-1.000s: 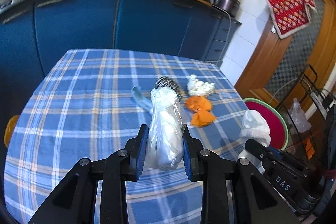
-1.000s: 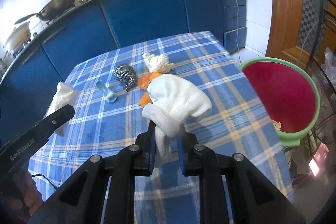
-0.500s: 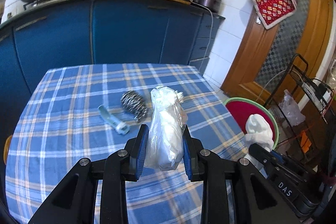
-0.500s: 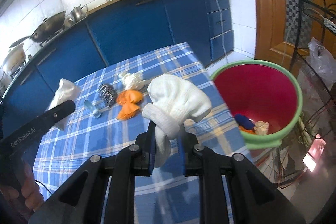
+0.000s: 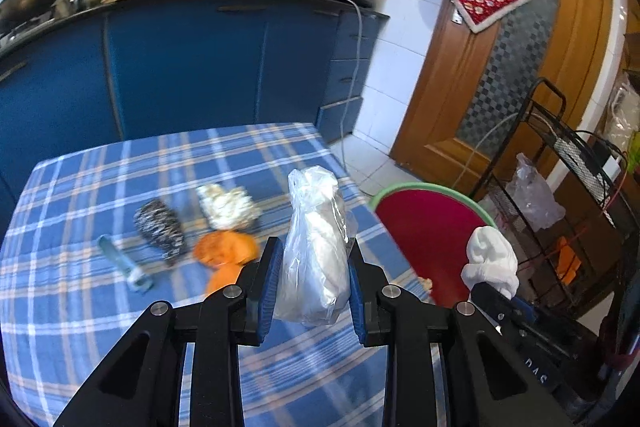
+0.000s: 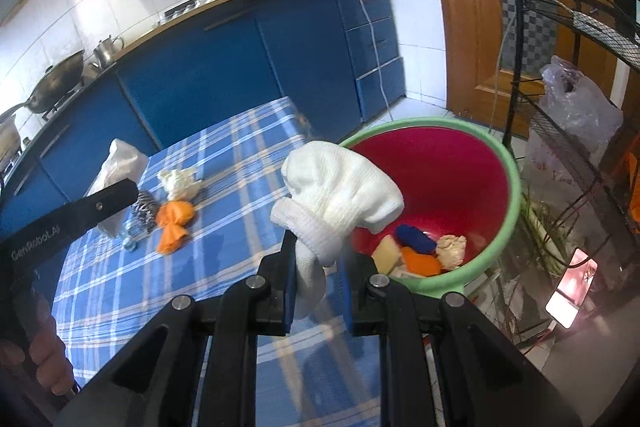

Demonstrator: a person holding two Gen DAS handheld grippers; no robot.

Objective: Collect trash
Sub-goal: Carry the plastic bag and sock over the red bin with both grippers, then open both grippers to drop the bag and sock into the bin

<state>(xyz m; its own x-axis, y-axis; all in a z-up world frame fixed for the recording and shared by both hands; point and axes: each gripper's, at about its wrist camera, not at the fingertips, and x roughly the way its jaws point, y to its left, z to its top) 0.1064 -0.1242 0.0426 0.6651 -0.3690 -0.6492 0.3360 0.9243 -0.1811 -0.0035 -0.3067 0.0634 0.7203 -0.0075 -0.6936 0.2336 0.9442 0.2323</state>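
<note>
My left gripper (image 5: 312, 285) is shut on a clear plastic bag (image 5: 316, 247) with white stuff inside, held above the blue plaid table (image 5: 100, 327). My right gripper (image 6: 318, 285) is shut on a white sock (image 6: 340, 191), held at the table's right edge beside the red bin with a green rim (image 6: 512, 163). The bin (image 5: 424, 235) stands off the table's right side and holds several scraps. On the table lie orange scraps (image 5: 226, 255), a white crumpled wad (image 5: 228, 205), a steel scrubber (image 5: 160, 227) and a pale blue tool (image 5: 128, 267).
Blue kitchen cabinets (image 5: 200, 67) stand behind the table. A wooden door (image 5: 500, 87) and a black wire rack (image 5: 568, 187) with a plastic bag stand to the right of the bin. The left gripper's arm (image 6: 68, 219) shows in the right wrist view.
Both grippers have swung right toward the bin, still holding the bag and the sock. The bin's inside now shows in the right wrist view.
</note>
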